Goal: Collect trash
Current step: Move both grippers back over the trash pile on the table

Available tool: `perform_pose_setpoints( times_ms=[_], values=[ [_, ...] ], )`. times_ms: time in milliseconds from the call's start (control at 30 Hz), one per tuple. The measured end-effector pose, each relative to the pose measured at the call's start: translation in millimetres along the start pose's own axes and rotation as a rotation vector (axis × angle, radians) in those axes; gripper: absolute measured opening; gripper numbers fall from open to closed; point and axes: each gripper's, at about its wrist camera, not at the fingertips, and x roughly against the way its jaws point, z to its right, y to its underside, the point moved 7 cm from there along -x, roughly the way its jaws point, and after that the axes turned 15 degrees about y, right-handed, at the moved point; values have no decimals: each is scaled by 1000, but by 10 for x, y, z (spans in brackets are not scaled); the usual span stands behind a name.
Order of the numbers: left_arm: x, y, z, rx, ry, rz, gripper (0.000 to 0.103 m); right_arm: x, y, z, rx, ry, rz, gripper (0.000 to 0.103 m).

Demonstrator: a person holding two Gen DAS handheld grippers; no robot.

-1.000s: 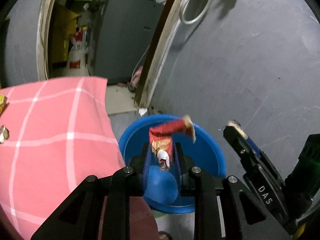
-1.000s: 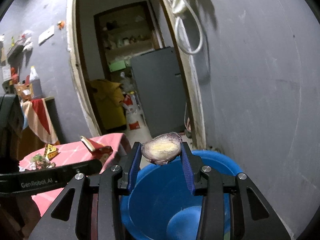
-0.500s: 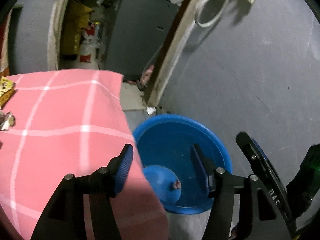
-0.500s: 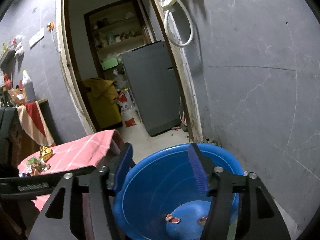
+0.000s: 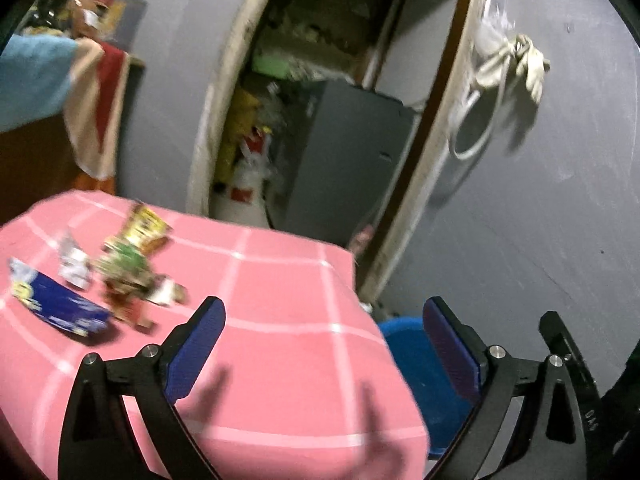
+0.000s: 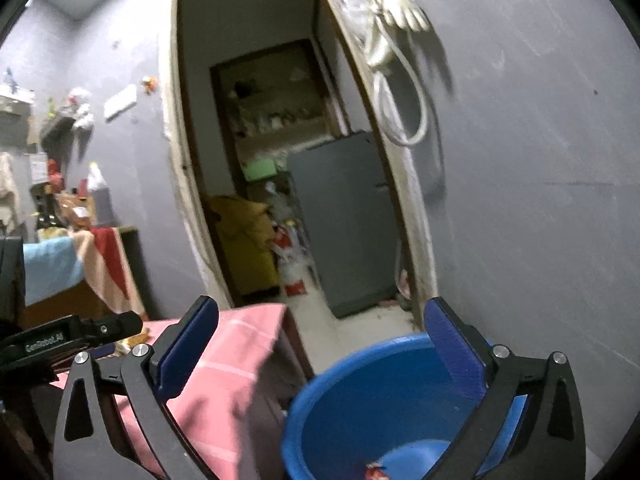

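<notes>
Left wrist view: your left gripper (image 5: 322,344) has just been opening; it stands wide and empty over the pink cloth (image 5: 280,292), wrappers (image 5: 120,268) lying ahead. Your right gripper (image 6: 320,344), likewise just spread wide and empty, hangs above the blue basin (image 6: 360,408).

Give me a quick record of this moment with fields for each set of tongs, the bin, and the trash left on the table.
left tongs: open, empty, jaws just opened, over the pink tablecloth
right tongs: open, empty, jaws just opened, above the blue basin
basin contents: a red scrap at the bottom
trash left: blue packet, crumpled wrappers
</notes>
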Motion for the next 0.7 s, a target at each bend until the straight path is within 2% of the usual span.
perform_pose_setpoints(
  times_ms=[267, 700],
  values=[
    [566, -94, -270, -38, -74, 109, 98, 254, -91, -631, 97, -108, 105, 103],
    [1441, -119, -858, -54, -250, 212, 98, 636, -82, -1514, 153, -285, 179, 103]
  ],
)
